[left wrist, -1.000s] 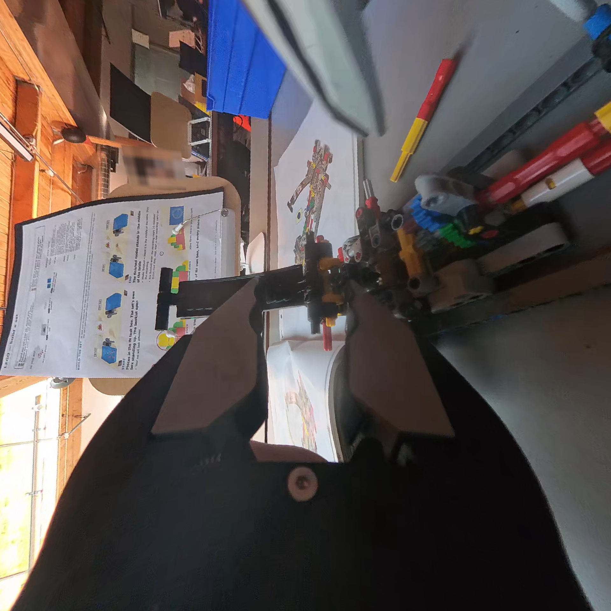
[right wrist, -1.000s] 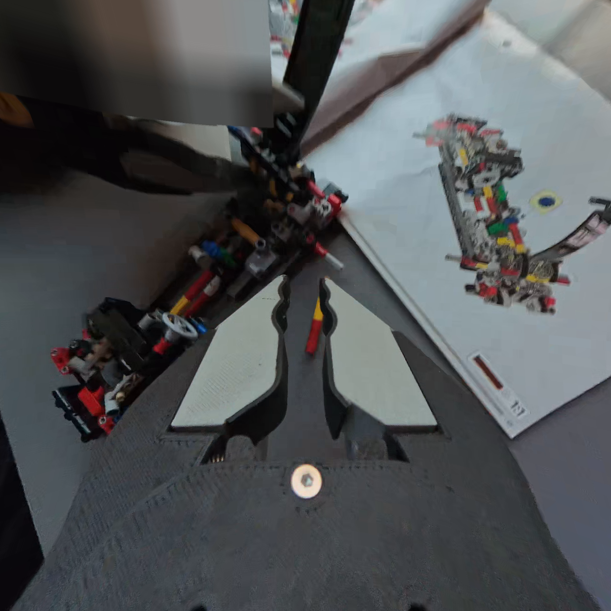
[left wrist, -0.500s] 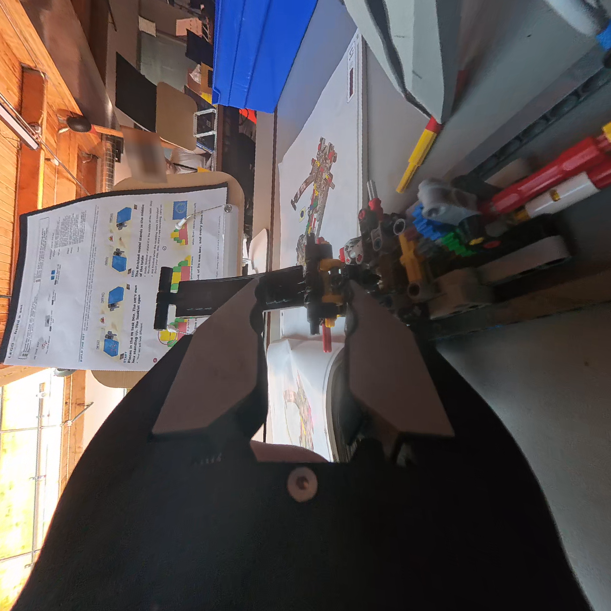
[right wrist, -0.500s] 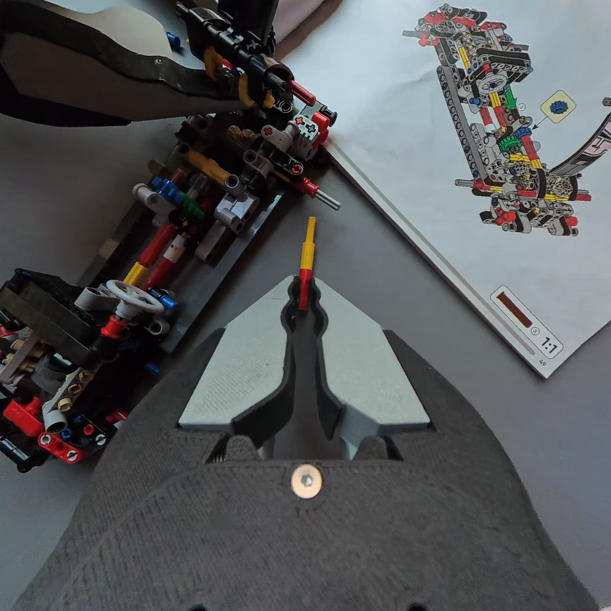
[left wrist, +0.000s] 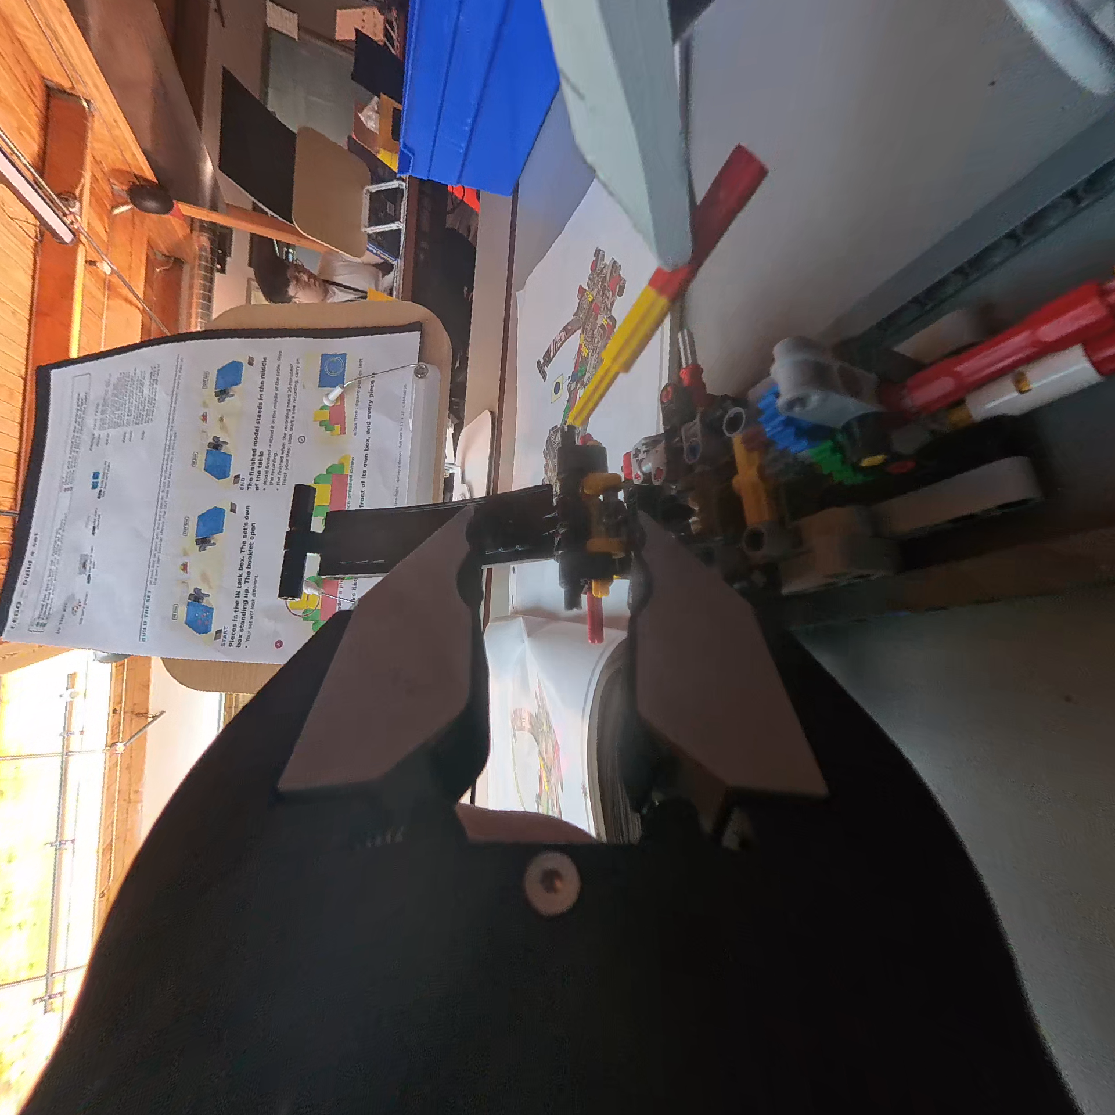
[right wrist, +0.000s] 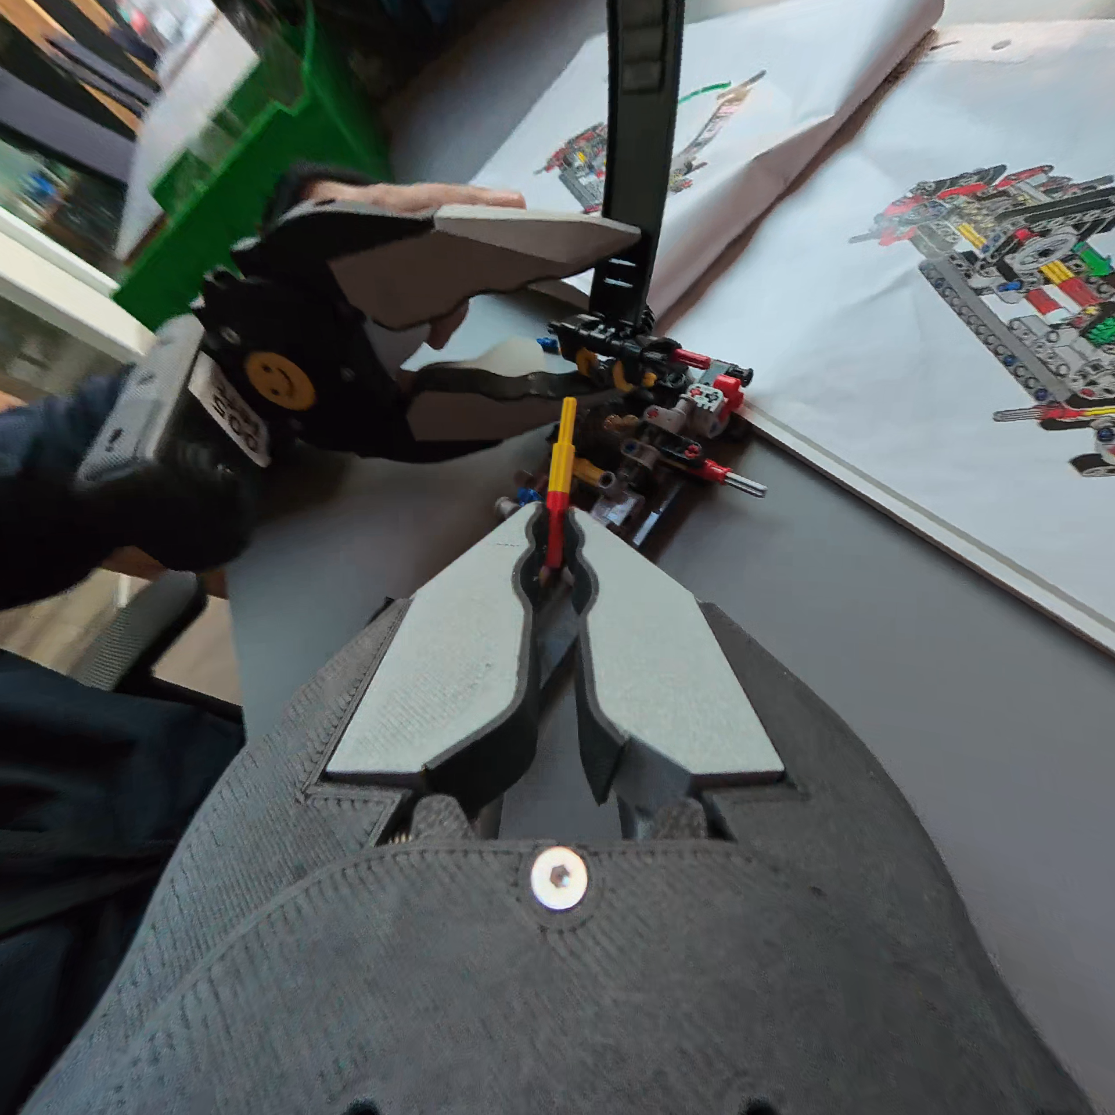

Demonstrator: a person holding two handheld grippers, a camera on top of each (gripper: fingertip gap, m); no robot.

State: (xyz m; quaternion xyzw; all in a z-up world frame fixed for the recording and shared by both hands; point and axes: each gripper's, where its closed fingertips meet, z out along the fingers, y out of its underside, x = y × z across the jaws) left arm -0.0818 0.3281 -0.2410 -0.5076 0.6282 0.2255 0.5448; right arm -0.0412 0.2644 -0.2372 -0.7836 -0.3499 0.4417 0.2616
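Note:
My left gripper [left wrist: 555, 543] is shut on the black end of a many-coloured brick model [left wrist: 754, 482] that lies on the grey table. A long black beam [left wrist: 392, 537] sticks out from that end behind the left finger. In the right wrist view the left gripper's fingers [right wrist: 513, 241] clamp the same end, where the black beam [right wrist: 639, 151] stands up. My right gripper [right wrist: 552, 531] is shut on the red end of a red-and-yellow axle piece [right wrist: 558, 458]. It holds the yellow tip just short of the model [right wrist: 663, 416]. The axle [left wrist: 651, 314] also shows in the left wrist view.
An open building booklet [right wrist: 905, 211] lies right of the model. A green bin [right wrist: 241, 151] stands at the back left, a blue bin [left wrist: 476, 90] farther off. A printed sheet [left wrist: 211, 482] stands behind. A person's dark sleeve [right wrist: 60, 482] is at the left. Tip to tip, the grippers are about 8 centimeters apart.
My right gripper shut on the red-and-yellow axle lying on the table, lifted it and carried it toward the model's end. The left gripper kept its hold and stayed put.

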